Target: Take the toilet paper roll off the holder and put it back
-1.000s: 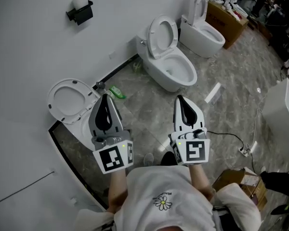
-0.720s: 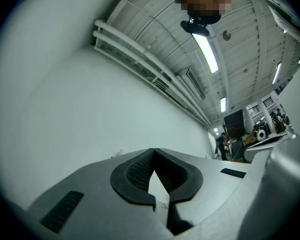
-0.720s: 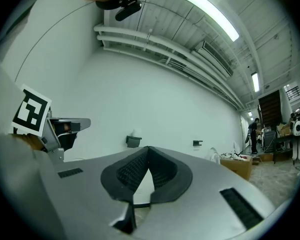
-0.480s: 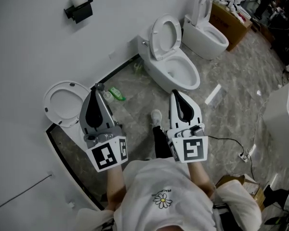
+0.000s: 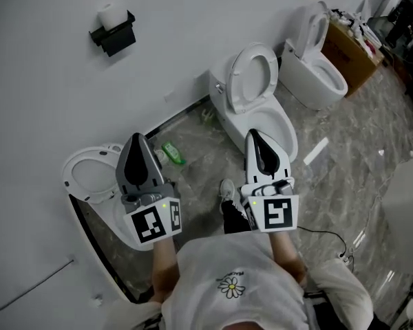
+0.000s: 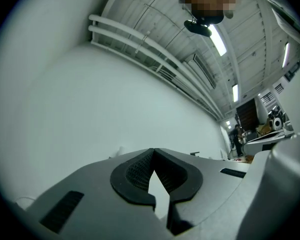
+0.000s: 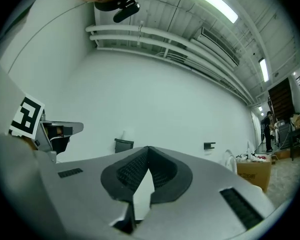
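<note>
roll (image 5: 109,14) sits on top of the black holder (image 5: 114,36) on the white wall (image 5: 41,102), far and left of both your claws and well apart from either. it looks to stand on end, long axis up the wall, but it is small here, so take that as a guess.

left claw (image 5: 136,140): clenched, tips met, nothing between. right claw (image 5: 253,136): the same, clenched and empty. both point at the far wall, the left claw over the near toilet (image 5: 82,177), the right claw by the middle toilet (image 5: 261,108). in the right gripper view the holder shows just left of the tips.

judgement: your left claw is the nearer one, so the reach runs far, left and upward. you would have to release the jaws before closing on the roll across its round side.
</note>
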`<control>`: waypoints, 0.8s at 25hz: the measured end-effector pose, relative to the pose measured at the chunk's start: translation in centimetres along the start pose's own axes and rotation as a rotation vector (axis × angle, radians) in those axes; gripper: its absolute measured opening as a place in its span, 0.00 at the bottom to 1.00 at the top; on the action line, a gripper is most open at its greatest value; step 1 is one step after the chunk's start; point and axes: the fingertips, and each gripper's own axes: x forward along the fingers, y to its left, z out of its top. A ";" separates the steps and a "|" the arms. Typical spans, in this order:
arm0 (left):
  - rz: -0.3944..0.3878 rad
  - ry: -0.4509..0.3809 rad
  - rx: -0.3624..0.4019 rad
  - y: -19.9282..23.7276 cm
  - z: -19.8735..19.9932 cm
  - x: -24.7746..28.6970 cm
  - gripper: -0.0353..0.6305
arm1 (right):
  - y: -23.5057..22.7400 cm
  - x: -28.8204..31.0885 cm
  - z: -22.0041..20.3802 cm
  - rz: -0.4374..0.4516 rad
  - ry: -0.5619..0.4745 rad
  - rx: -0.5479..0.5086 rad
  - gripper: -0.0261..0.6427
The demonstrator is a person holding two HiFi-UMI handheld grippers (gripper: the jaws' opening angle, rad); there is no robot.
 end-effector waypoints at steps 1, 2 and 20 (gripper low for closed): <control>0.006 -0.001 0.005 -0.3 -0.3 2.0 0.08 | -1.2 1.9 -0.2 0.004 -0.001 0.000 0.05; 0.012 -0.003 0.008 -0.7 -0.5 4.0 0.08 | -2.3 3.7 -0.5 0.008 -0.001 0.001 0.05; 0.145 0.019 0.039 -2.1 -3.7 22.7 0.08 | -8.3 25.3 -3.1 0.231 -0.013 0.015 0.05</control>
